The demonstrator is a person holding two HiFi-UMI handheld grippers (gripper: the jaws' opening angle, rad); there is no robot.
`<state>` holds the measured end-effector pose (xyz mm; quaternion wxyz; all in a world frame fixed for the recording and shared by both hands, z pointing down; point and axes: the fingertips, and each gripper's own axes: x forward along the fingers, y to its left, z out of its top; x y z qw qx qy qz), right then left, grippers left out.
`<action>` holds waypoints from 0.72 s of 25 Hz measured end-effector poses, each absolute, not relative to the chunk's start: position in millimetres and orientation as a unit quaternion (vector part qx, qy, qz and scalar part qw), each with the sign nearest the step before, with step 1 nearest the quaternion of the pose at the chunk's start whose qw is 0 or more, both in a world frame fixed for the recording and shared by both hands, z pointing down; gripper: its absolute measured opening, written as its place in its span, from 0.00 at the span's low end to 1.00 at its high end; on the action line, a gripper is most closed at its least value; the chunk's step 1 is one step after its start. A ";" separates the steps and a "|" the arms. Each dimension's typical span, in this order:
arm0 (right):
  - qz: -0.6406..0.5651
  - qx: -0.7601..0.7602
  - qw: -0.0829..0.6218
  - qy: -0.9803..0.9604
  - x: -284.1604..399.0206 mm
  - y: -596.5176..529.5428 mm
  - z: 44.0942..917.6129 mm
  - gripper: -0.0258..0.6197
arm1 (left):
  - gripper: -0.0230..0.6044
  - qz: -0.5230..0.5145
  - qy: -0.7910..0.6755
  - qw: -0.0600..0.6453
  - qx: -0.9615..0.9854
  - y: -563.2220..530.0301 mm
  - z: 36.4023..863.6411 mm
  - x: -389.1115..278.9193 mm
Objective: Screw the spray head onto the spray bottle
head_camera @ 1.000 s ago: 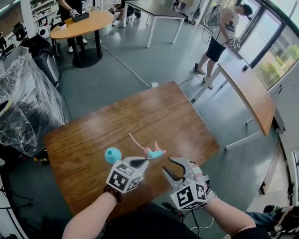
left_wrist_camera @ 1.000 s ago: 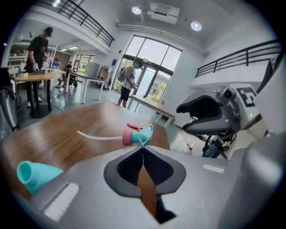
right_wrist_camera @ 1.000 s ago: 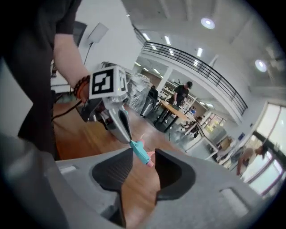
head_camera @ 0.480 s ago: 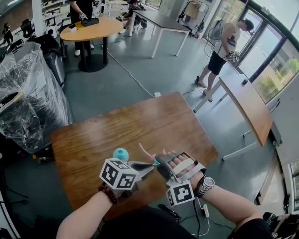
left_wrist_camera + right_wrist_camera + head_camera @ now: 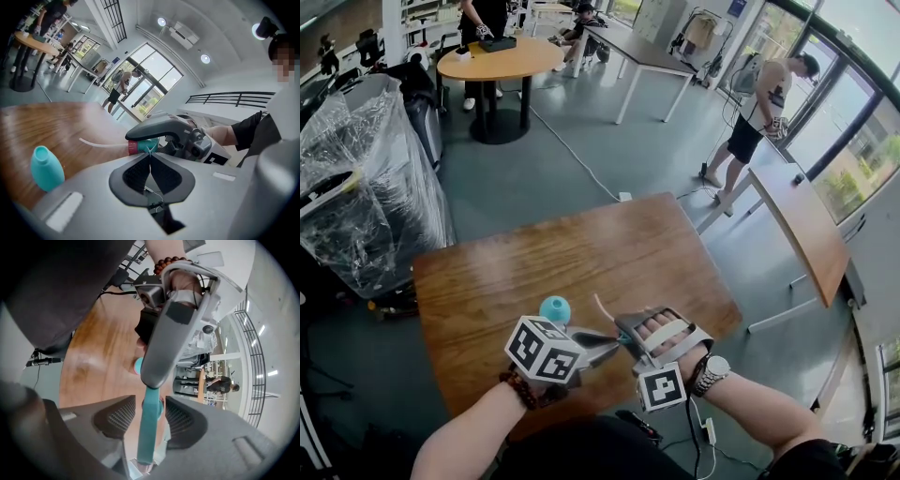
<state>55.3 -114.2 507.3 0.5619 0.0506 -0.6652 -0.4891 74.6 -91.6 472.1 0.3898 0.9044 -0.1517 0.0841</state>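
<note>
**Spray head pinched over the table, half buried between two claws**

The left gripper (image 5: 150, 153) has its jaws pressed together on a thin teal edge of the spray head (image 5: 143, 146). Only a sliver shows at the tips, so I cannot tell which part they pinch. The red collar and the white tube (image 5: 101, 143) stick out to the left, while the nozzle end is covered by a grey jaw of the right gripper (image 5: 149, 416).

That right gripper has just been closing. Its jaws stand apart with a teal strip of the spray head between them, and neither pad presses on it. The strip's upper end is hidden behind the left gripper's finger.

In the head view the grippers cover the head itself.

The spray bottle (image 5: 554, 309) stands apart on the wooden table (image 5: 534, 253). Its lower part is hidden behind the left marker cube.
</note>
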 end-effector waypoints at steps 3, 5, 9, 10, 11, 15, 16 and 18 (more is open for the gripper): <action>-0.498 0.054 0.560 -0.660 54.4 -114.3 505.7 0.25 | 0.07 0.085 -0.150 0.391 0.904 -90.6 473.2 74.0; -0.499 0.054 0.559 -0.660 55.2 -114.2 505.0 0.24 | 0.07 0.085 -0.149 0.391 0.904 -90.6 472.7 74.8; -0.490 0.056 0.563 -0.664 59.2 -114.2 507.7 0.24 | 0.11 0.089 -0.154 0.377 0.909 -90.0 471.6 76.2; -0.487 0.056 0.566 -0.663 62.2 -114.7 509.1 0.24 | 0.21 0.092 -0.155 0.372 0.911 -88.8 471.6 76.6; -0.484 0.056 0.570 -0.662 65.2 -115.4 510.1 0.24 | 0.32 0.097 -0.156 0.367 0.912 -87.2 472.1 76.5; -0.462 0.063 0.576 -0.671 71.9 -119.3 509.7 0.24 | 0.39 0.131 -0.171 0.329 0.919 -79.1 483.8 66.1; -0.452 0.067 0.575 -0.679 72.6 -120.4 509.3 0.24 | 0.39 0.143 -0.183 0.315 0.920 -79.1 488.5 59.7; -0.426 0.077 0.570 -0.698 74.3 -122.9 507.8 0.24 | 0.39 0.165 -0.211 0.292 0.918 -80.8 499.5 43.9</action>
